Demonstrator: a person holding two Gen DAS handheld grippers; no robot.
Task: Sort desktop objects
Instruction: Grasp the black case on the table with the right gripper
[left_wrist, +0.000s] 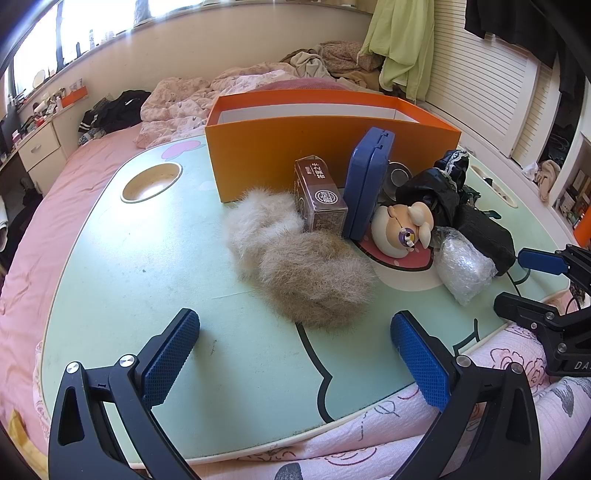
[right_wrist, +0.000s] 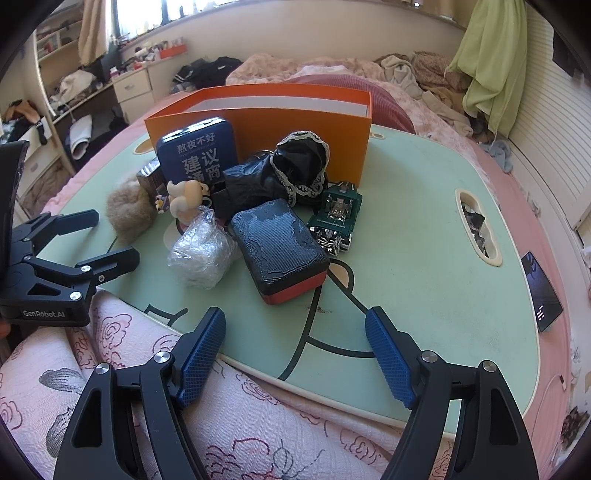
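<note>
A: Both tools are hanging over the near edge of the green lap table (right_wrist: 424, 236), and neither is carrying anything. The left gripper (left_wrist: 295, 354) is standing with its jaws wide apart over bare tabletop; the right gripper (right_wrist: 295, 354) is also spread, with nothing between the pads.

B: And the things to sort are sitting bunched in front of the orange box (right_wrist: 295, 122), which is looking like the likely bin. What is threatening to go wrong?

A: The pile is crowding itself. The blue tin (right_wrist: 197, 155) is standing on edge against the box wall, so a nudge is likely to topple it onto the small figurine (right_wrist: 183, 201). The black case (right_wrist: 280, 247) is lying touching the plastic-wrapped bundle (right_wrist: 201, 254), so a wide grasp risks dragging both. The fur pouf (left_wrist: 295, 254) is probably going to squash and slip between the pads.

B: Anything staying unclear?

A: The box interior is showing only a strip of white wall, so its contents are unknowable. The black lace-trimmed bag (right_wrist: 295, 166) is hiding whatever sits behind it, and a metal disc behind the tin is barely showing. The toy car (right_wrist: 336, 218) is appearing only in the right view.
</note>
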